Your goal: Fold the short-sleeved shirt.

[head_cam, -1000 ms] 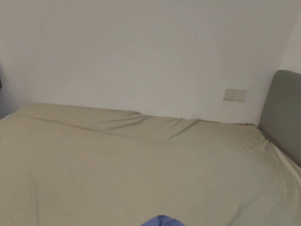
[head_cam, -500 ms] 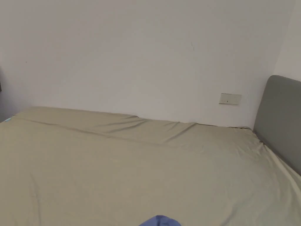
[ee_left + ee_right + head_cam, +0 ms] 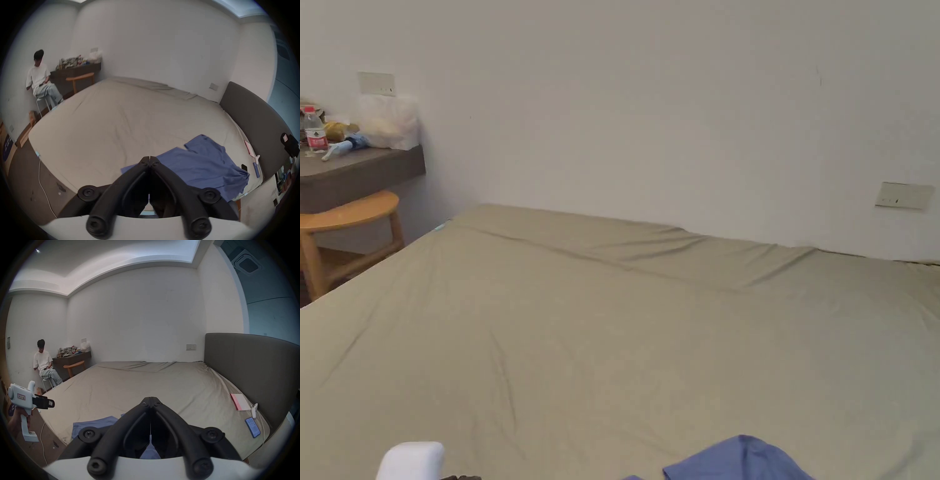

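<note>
Loosely spread, a blue short-sleeved cotton shirt is seen lying rumpled on the near edge of a wide bed covered by a smooth beige sheet. It is placed just beyond and to the right of the left black two-jaw gripper, whose jaws are pressed together with nothing between them. The right black two-jaw gripper is likewise closed and empty, held above the shirt. A padded grey headboard is set along the bed's right side.

Bed in beige sheet, blue shirt, pink booklet, phone on it
</note>
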Demonstrator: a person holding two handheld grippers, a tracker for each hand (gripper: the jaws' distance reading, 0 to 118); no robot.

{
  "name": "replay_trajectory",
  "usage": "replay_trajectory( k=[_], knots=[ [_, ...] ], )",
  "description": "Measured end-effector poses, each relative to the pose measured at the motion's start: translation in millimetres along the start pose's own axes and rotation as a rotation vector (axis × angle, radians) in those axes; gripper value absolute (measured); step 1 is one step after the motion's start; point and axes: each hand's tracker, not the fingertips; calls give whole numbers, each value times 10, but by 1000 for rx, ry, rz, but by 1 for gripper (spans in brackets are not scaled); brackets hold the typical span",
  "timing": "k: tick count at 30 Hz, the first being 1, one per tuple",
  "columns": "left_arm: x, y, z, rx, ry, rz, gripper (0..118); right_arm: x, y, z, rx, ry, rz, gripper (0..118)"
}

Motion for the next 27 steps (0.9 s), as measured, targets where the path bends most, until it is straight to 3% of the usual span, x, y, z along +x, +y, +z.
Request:
replay_trajectory(
  k=[2,3,4,5,6,8,16,17,19,20,21,22,27],
  knots=[
    [-105,-39,-185,-41,-10,31,2,-86,7,-66,-12,16,19,9],
    [-169,48,-299,-86,-20,33,11,-131,16,-92,-16,20,29,9],
    [-188,48,-416,-117,-7,36,66,-164,26,-107,-16,23,37,9],
    [-206,38,-560,-122,-20,46,108,-192,42,-119,-18,33,48,9],
    [-227,44,-740,-179,-38,54,118,-218,53,-130,-20,40,60,9],
    [-271,-2,-1024,-193,-74,75,117,-262,63,-155,-22,34,85,9],
    [-286,-555,-2218,-468,105,14,116,-211,23,-420,-71,19,132,9],
    [-277,-612,-2263,-449,95,22,113,-190,28,-449,-50,-14,132,9],
    [-153,-594,-2110,-359,148,-89,111,-113,65,-559,-65,-3,123,9],
    [-142,-580,-2061,-314,134,-106,94,-72,69,-648,-74,-6,121,9],
    [-150,-534,-2014,-270,174,-103,57,-28,49,-765,-78,-15,122,9],
    [-157,-482,-1998,-269,134,-96,7,14,38,-884,-102,-20,129,9],
    [-102,-194,-1565,-190,73,-72,5,308,-144,-1814,-202,18,218,16]
  ],
)
